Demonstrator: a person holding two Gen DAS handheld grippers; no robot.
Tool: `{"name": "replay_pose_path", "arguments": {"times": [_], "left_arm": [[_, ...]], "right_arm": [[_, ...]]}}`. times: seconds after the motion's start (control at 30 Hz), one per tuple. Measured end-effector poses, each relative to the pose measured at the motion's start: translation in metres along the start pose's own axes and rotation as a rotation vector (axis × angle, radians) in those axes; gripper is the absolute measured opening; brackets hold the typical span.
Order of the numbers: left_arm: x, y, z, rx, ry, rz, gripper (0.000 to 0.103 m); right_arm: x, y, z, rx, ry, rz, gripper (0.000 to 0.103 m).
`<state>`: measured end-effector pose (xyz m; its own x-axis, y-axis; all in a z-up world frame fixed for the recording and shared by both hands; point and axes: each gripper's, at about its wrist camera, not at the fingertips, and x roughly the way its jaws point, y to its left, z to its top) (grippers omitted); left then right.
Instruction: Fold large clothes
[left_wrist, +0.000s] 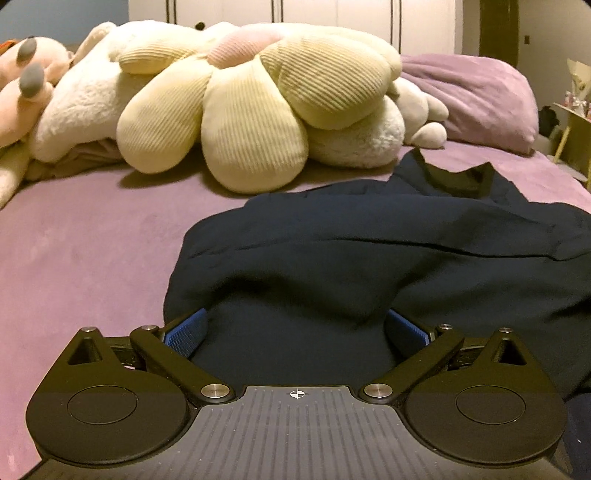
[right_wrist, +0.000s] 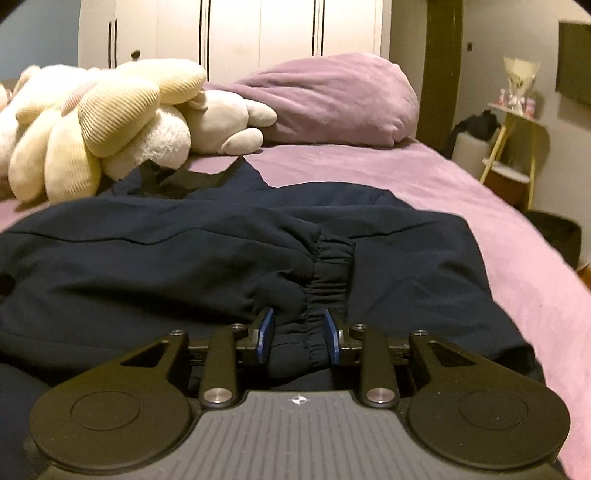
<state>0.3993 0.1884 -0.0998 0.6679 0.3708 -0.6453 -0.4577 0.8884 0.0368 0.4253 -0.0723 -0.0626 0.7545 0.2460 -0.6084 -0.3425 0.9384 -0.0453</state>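
A dark navy garment (left_wrist: 369, 251) lies crumpled on the purple bed sheet (left_wrist: 74, 251). My left gripper (left_wrist: 295, 328) stands wide open low over its near edge; a hump of navy cloth rises between the blue pads (left_wrist: 184, 332), which do not squeeze it. In the right wrist view the same garment (right_wrist: 147, 251) spreads across the bed, with a gathered elastic cuff (right_wrist: 328, 266) running towards me. My right gripper (right_wrist: 300, 334) is narrowed onto the near end of that cuff, and the bunched fabric fills the gap between its pads (right_wrist: 266, 334).
A cream flower-shaped cushion (left_wrist: 258, 110) and white plush toys (left_wrist: 85, 107) crowd the head of the bed, just beyond the garment. A purple pillow (right_wrist: 332, 96) lies at the back right. Off the bed's right edge stand a small side table (right_wrist: 517, 147) and a dark bin (right_wrist: 554, 229).
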Motion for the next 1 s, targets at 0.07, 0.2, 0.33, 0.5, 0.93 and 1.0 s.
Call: {"name": "replay_pose_path", "arguments": {"times": [0.07,0.2,0.33,0.5,0.93,1.0], "left_arm": [[0.007,0.001,0.001,0.002,0.007,0.001,0.103],[0.009,0.003,-0.001,-0.004,0.004,-0.003,0.103],[0.005,0.007,-0.003,-0.002,0.002,-0.013,0.103],[0.004,0.006,-0.004,-0.010,-0.002,-0.005,0.103],[-0.002,0.008,-0.007,-0.001,0.012,-0.003,0.103],[-0.002,0.008,-0.008,0.013,0.017,0.000,0.103]], "right_arm": [[0.007,0.001,0.003,-0.023,-0.001,-0.031,0.043],[0.019,-0.014,0.006,0.041,0.010,-0.002,0.044],[0.005,-0.014,0.007,0.061,-0.004,0.007,0.043],[-0.040,-0.025,0.003,0.188,-0.124,0.064,0.048],[-0.018,0.001,-0.005,0.089,0.028,-0.002,0.022],[-0.018,0.003,-0.007,0.072,0.034,-0.005,0.022]]}}
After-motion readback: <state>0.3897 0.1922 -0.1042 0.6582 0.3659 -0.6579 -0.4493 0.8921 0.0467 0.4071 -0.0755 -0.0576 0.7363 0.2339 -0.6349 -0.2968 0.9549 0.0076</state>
